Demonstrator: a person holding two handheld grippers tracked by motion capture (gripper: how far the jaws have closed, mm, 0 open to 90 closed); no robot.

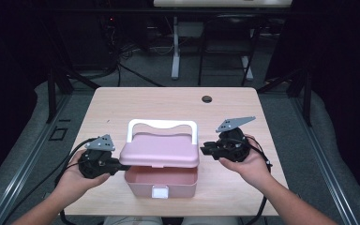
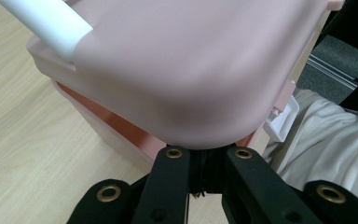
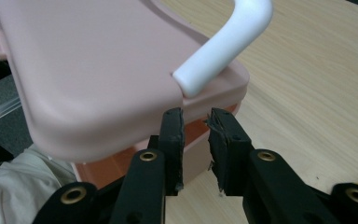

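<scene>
Your left gripper (image 1: 117, 164) is clamped on the left edge of the pale pink plastic lid (image 1: 161, 151), holding it raised and tilted over the pink rectangular box (image 1: 161, 183) at the near middle of the light wooden table (image 1: 178, 105). Your right gripper (image 1: 205, 149) stands narrowly parted, empty, just beside the lid's right edge, below the white handle (image 1: 162, 124).
</scene>
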